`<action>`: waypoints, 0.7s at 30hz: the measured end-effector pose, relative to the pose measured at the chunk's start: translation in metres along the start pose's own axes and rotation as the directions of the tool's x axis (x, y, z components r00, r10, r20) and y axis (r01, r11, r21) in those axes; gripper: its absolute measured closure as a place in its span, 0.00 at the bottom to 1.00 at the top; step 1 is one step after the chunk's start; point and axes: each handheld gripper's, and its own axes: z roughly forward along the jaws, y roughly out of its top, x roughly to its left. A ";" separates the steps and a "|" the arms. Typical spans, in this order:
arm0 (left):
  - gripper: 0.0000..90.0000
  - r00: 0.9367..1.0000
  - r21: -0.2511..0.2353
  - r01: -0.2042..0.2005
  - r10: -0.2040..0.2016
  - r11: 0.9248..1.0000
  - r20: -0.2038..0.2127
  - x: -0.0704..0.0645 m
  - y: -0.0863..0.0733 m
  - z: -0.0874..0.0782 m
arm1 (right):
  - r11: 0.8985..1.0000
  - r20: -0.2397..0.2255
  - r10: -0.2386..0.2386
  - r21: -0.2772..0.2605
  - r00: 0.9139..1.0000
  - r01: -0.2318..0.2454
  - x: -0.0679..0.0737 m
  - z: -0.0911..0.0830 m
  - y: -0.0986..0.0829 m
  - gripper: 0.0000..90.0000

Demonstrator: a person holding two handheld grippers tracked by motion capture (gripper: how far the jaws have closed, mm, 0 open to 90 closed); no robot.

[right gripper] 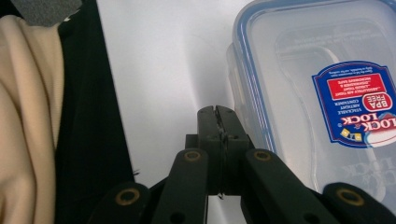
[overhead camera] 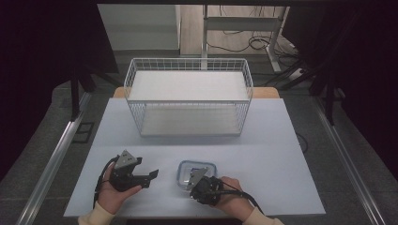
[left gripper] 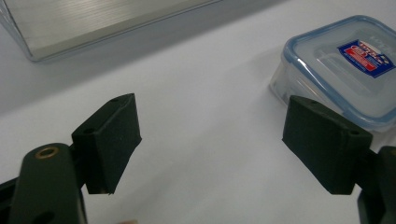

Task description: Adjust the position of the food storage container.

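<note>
L gripper (overhead camera: pixel 151 178) is resting on the white table (overhead camera: pixel 263 159) near the front edge, jaws spread wide w/ nothing between them, pointing toward the container (left gripper: pixel 345 65). That clear plastic box w/ blue-rimmed lid is sitting on the table between the two hands, just in front of the wire basket (overhead camera: pixel 187 96). R gripper (right gripper: pixel 217 122) is lying just beside the container's edge, jaws pressed together, gripping nothing. A cream sleeve (right gripper: pixel 23 121) is showing at the left of the right gripper view.

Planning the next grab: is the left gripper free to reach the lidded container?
Probably yes. The left gripper is open, and bare table lies between it and the container.
</note>
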 end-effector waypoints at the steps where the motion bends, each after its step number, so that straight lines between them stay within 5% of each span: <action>1: 0.21 1.000 -0.001 -0.001 0.001 1.000 0.000 0.000 0.000 0.000 | 1.000 0.004 0.002 0.001 1.000 -0.002 -0.002 0.001 0.001 0.99; 21: 0.21 1.000 0.008 -0.001 0.001 1.000 -0.002 0.000 -0.001 0.002 | 0.997 0.079 0.071 0.007 0.994 -0.072 -0.026 -0.002 -0.004 0.99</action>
